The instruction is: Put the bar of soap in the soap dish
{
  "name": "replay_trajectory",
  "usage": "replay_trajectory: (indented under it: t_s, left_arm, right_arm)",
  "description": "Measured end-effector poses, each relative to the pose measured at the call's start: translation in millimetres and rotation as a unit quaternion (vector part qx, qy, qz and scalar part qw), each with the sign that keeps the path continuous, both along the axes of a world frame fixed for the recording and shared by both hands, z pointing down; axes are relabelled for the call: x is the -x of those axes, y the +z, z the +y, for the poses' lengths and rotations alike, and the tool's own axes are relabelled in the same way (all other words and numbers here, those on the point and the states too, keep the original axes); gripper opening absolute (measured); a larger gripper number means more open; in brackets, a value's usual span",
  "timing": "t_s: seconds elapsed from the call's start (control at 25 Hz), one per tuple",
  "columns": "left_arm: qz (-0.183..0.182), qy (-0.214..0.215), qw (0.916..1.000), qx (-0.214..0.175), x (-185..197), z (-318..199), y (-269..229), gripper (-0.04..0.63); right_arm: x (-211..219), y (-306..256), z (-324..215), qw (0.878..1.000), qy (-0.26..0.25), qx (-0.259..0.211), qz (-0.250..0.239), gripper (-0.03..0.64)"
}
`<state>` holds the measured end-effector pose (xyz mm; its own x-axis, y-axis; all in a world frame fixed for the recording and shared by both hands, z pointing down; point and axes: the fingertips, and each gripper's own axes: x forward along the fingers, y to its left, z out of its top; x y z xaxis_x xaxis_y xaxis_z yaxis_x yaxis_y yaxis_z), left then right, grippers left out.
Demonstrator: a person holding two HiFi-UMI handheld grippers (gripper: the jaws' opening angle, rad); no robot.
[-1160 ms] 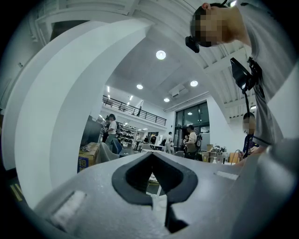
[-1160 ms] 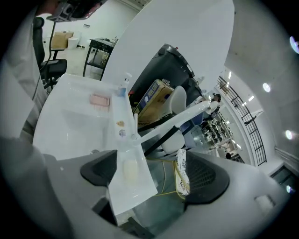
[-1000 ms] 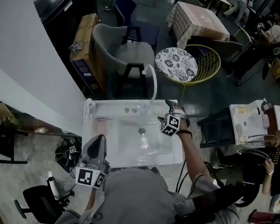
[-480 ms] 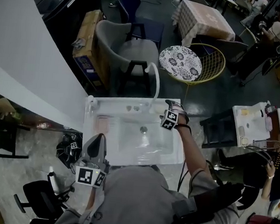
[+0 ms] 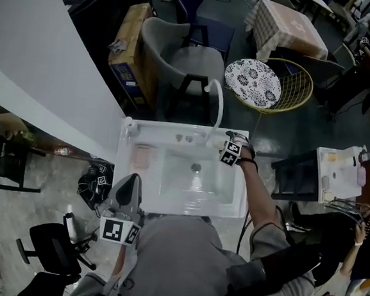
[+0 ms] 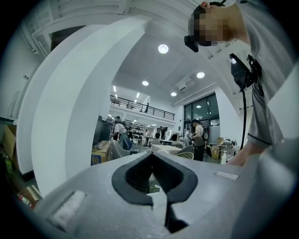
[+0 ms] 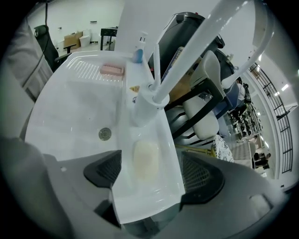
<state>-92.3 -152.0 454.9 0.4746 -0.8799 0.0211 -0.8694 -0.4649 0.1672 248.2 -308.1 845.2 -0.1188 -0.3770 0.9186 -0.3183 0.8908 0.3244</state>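
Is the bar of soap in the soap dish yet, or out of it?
Out. The bar of soap lies on the sink ledge by the faucet; the pink soap dish sits apart, across the basin.

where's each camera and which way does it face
Head view: on the person's head, steeply down at the sink; shows torso, right arm.
Left gripper view: on the left tool, level across the room; shut jaws, torso.
Right gripper view: on the right tool, down at the soap between closing jaws.
Head and right gripper views share the sink.
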Motion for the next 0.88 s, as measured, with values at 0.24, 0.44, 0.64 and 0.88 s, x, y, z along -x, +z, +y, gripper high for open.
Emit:
replay_trajectory:
  t_s: [0.24,0.44,0.64,0.88]
  left_arm:
    - [-0.011,-0.024,0.9996,0.012,5.7,2.3,2.9,0.0]
    - [-0.017,-0.049,0.9984,0.023,18.1,0.8,9.0,0.0]
    - [-0.021,-0.063,0.9973,0.029,22.1,-2.9,12.0,0.0]
    - [-0.023,-0.07,0.9966,0.037,22.7,-5.2,15.1,0.0]
  right_arm:
    - [-4.3,24.4,-7.1,0.999,-0.001,0.036,-0.001,0.388]
    - [-8.0,43.7,-10.3,0.998,-0.009,0.067,0.003,0.388]
    - [-8.2,55.0,-15.8,0.996,-0.015,0.082,0.005,0.385]
    - [-9.1,75.6,-12.3,0.995,-0.016,0.098,0.014,0.359]
